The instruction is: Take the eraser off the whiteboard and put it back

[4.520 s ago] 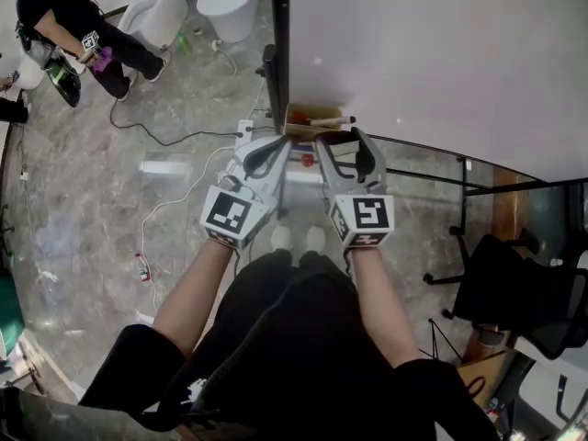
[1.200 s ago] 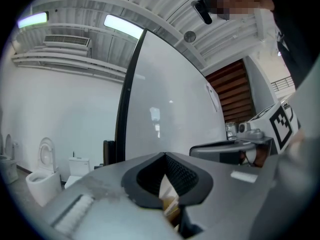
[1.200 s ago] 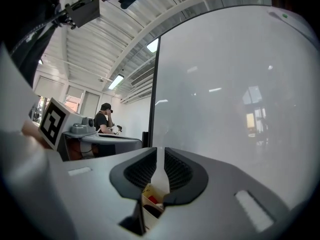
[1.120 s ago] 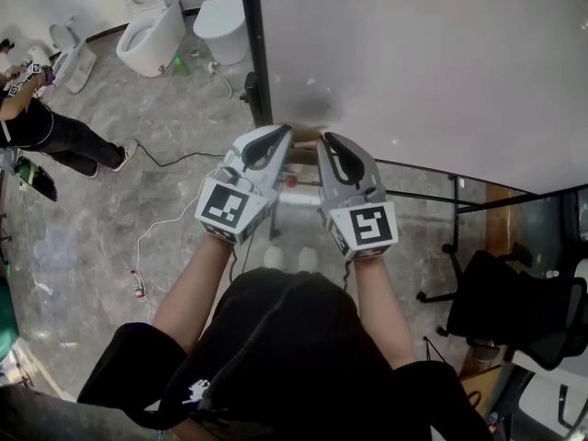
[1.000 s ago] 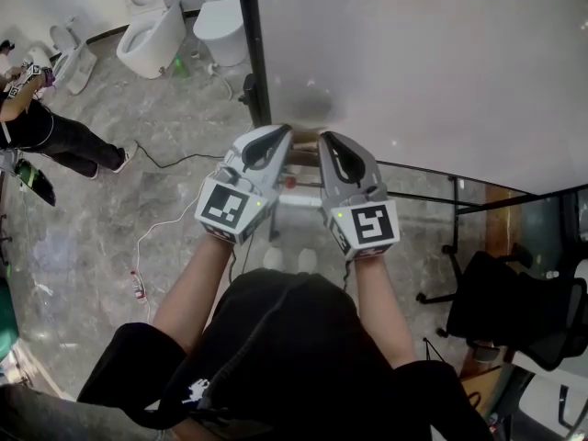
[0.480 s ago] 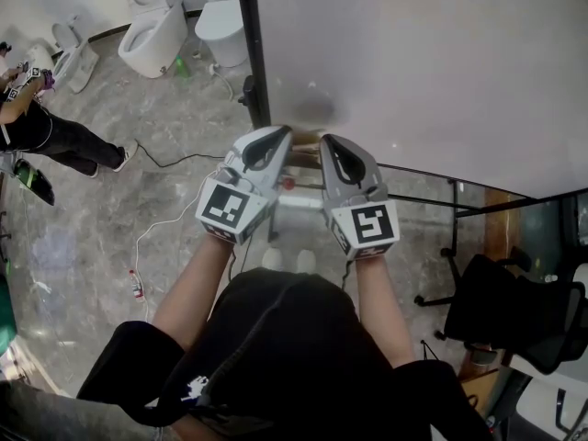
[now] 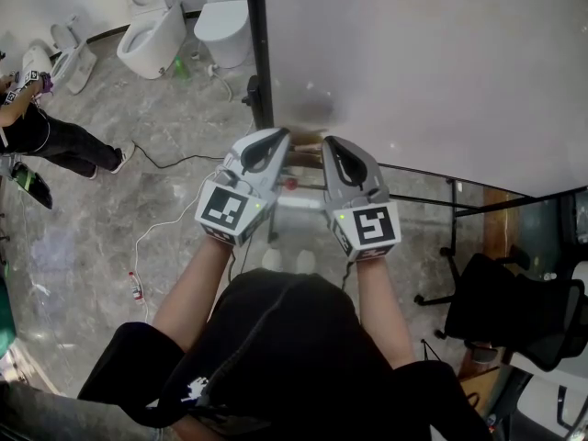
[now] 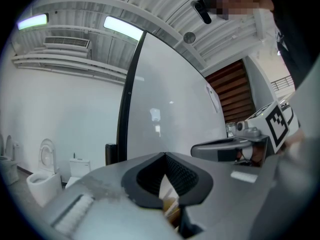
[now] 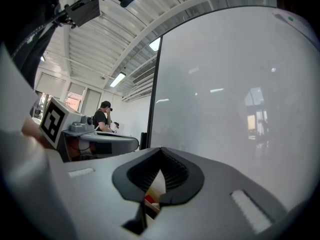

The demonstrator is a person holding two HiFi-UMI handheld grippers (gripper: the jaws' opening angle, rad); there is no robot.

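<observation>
The whiteboard (image 7: pixel 413 62) fills the upper right of the head view, with a faint grey smudge (image 7: pixel 312 113) near its lower left corner. My left gripper (image 7: pixel 280 134) and right gripper (image 7: pixel 328 141) are held side by side, level, with their tips at the board's bottom edge. Both are shut with nothing between the pads. In the left gripper view the left gripper (image 8: pixel 164 155) has its tips together, and so does the right gripper (image 9: pixel 160 149) in its own view. The tray under the board is almost covered; a red bit (image 7: pixel 292 183) shows. I see no eraser.
The board's black frame post (image 7: pixel 257 53) runs up just left of the grippers. Two white toilets (image 7: pixel 152 26) stand on the stone floor at the upper left, and a cable (image 7: pixel 165 219) lies there. A person (image 7: pixel 37 127) crouches at the far left. A black chair (image 7: pixel 505 292) stands at the right.
Over the last second nothing has visibly moved. Since the oldest frame both grippers have come closer to the board's lower edge and now cover the tray; the person at the left has shifted.
</observation>
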